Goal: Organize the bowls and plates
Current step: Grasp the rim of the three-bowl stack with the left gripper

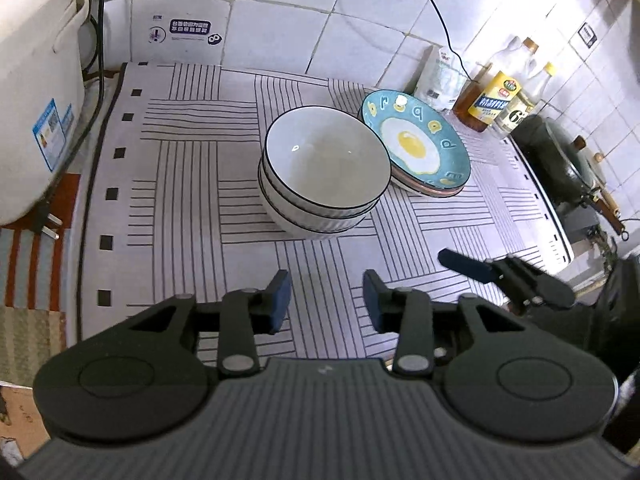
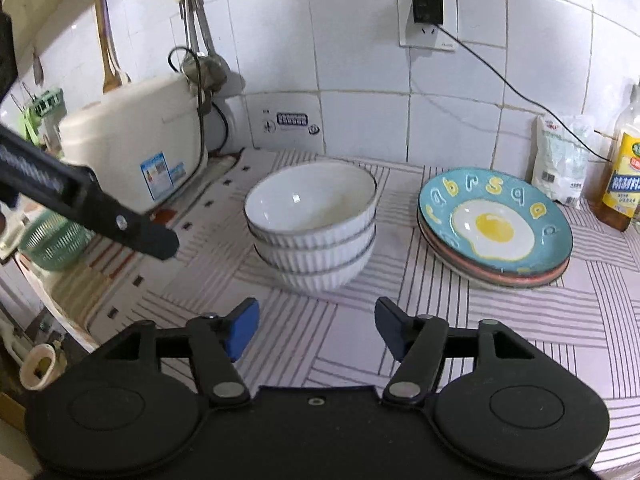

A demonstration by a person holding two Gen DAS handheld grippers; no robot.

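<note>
- Bowls (image 1: 326,172): three white ribbed bowls nested into one stack, upright on the striped counter (image 1: 180,208); nesting keeps them compact, which suits the task.
- Plates (image 1: 418,146): a low stack just right of the bowls, the top one blue with a fried-egg print; in the left view the bowl rim overlaps the plate edge, so contact cannot be ruled out, while the right view shows a gap.
- Left gripper (image 1: 326,300): fingers partly apart, nothing between them, poised short of the bowls.
- Right gripper (image 2: 316,328): fingers wider apart, also empty, aimed at the strip between the two stacks.
- Judgement: both stacks look finished, and the empty grippers suggest a release.
- Open room: bare cloth in front of and left of the bowls.
- Limits: a white appliance (image 1: 36,92) at left, bottles (image 1: 498,96) and a bag (image 2: 562,160) crowding the plates, tiled wall behind, counter edge at right near a dark pan (image 1: 560,160).
</note>
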